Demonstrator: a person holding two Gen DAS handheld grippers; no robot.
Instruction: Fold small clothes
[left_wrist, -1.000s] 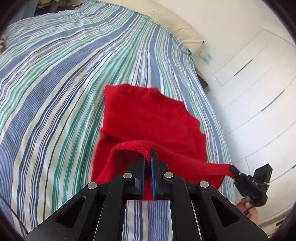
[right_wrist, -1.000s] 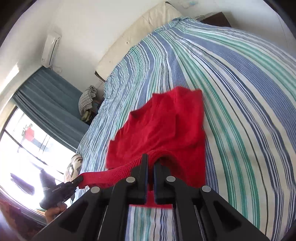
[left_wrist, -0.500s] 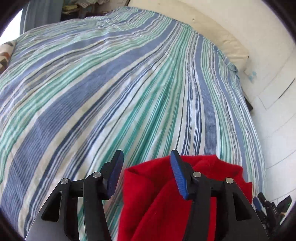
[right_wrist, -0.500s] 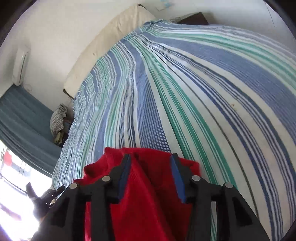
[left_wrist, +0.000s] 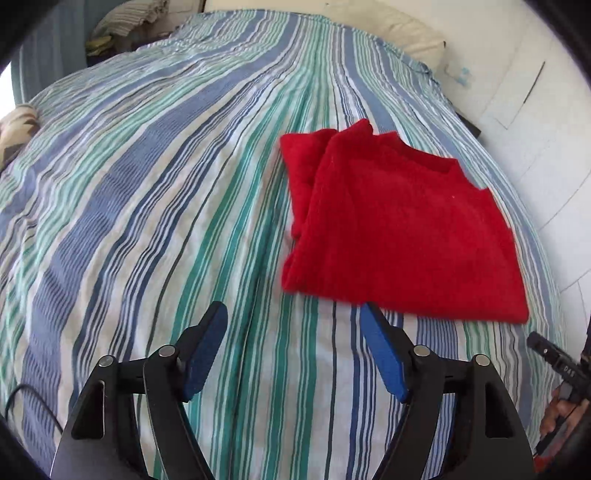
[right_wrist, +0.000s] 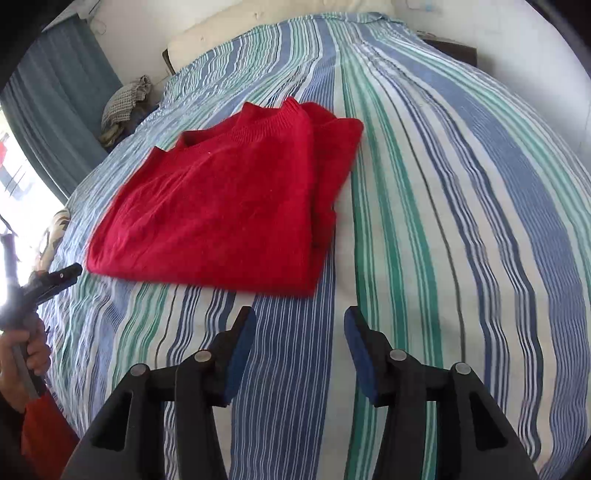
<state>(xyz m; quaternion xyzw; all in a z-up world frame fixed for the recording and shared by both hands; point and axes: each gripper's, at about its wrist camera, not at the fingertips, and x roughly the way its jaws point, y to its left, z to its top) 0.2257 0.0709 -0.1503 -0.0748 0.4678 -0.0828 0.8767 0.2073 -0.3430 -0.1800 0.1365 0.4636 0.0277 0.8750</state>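
Observation:
A red knitted sweater (left_wrist: 402, 229) lies folded flat on the striped bedspread (left_wrist: 166, 206). In the right wrist view the same sweater (right_wrist: 221, 210) shows its ribbed collar at the far edge. My left gripper (left_wrist: 293, 314) hovers just short of the sweater's near edge, its jaws opening with nothing between them. My right gripper (right_wrist: 299, 319) is likewise short of the near edge, jaws opening and empty. Each view catches the other gripper at its side edge, held in a hand (right_wrist: 26, 347).
A cream pillow (left_wrist: 391, 26) lies at the head of the bed. Crumpled clothes (right_wrist: 125, 107) sit beside the bed by a blue curtain (right_wrist: 55, 110). White wardrobe doors (left_wrist: 535, 122) stand to the right. A dark bedside table (right_wrist: 450, 48) is at the far corner.
Both grippers held the sweater's hem shut, carried it over onto the upper part, let go and drew back. The sweater now lies folded and both jaws stand apart.

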